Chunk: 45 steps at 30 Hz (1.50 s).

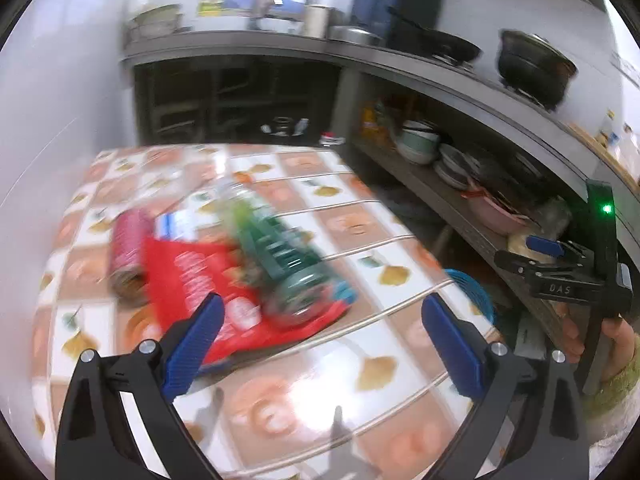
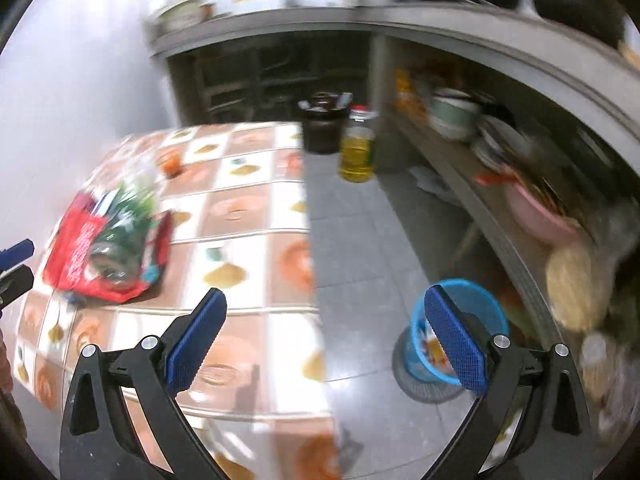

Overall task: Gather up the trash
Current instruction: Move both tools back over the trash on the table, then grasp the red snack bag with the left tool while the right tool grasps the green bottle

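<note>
Trash, three pieces, lying together on the table with the tiled-pattern cover, toward its wall side. Item one: red snack bag, flattened, white print, serving as the bottom layer. Item two: clear plastic bottle with green label, on its side across the bag, base toward the left camera. Item three: red can, on its side, touching the bag's far edge. All blurred; finer print unreadable.

Left hand-held gripper: jaws spread wide, nothing between them, angled down over the pile, probably lined up for the bottle or bag.

Right hand-held gripper: jaws likewise wide and empty, hanging past the table edge above the grey floor, near the blue bin. The bin already holds some scraps, so it is likely the drop point.
</note>
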Tool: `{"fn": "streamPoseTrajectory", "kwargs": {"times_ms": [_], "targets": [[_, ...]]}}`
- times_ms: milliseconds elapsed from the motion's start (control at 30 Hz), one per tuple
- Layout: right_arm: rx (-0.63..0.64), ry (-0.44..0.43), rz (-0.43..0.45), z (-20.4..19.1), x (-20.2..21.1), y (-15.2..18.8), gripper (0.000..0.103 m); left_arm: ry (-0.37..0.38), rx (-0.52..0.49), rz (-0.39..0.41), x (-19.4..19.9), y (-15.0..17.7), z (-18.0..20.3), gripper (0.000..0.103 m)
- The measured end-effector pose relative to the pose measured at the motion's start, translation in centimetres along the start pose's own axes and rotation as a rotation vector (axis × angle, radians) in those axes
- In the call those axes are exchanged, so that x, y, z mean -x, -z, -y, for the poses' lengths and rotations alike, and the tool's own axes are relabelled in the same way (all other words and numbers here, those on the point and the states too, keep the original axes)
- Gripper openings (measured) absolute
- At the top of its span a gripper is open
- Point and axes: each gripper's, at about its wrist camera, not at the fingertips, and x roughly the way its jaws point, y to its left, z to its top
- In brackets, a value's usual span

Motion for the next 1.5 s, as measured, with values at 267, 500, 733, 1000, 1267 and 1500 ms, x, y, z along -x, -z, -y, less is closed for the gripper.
{"fn": "streamPoseTrajectory", "kwargs": {"times_ms": [267, 500, 733, 1000, 1267, 1500], "targets": [[0.125, -0.060, 0.036, -6.8, -0.1, -2.1, 0.095, -0.087, 0.116, 0.043, 2.1, 2.2, -6.2, 0.097], [0.077, -0.313, 0.015, -9.3, -0.4, -4.1, 0.095, -0.049, 0.195, 0.050, 1.0, 2.9, -9.0, 0.097], [0.072, -0.451, -0.053, -13.4, -3.1, -6.7, 0.095, -0.016, 0.224, 0.068, -0.3, 2.4, -10.3, 0.081], [0.090, -0.478, -0.157, -16.7, -7.4, -8.2, 0.079, 0.065, 0.313, -0.019, -3.4, 1.9, -12.1, 0.054], [0.065, -0.470, -0.245, -17.1, -10.6, -8.0, 0.066, 0.134, 0.357, -0.077, -5.0, 1.9, -12.5, 0.041], [0.052, -0.482, -0.295, -17.2, -11.9, -7.4, 0.054, 0.155, 0.367, -0.093, -5.9, 1.6, -12.3, 0.036]]}}
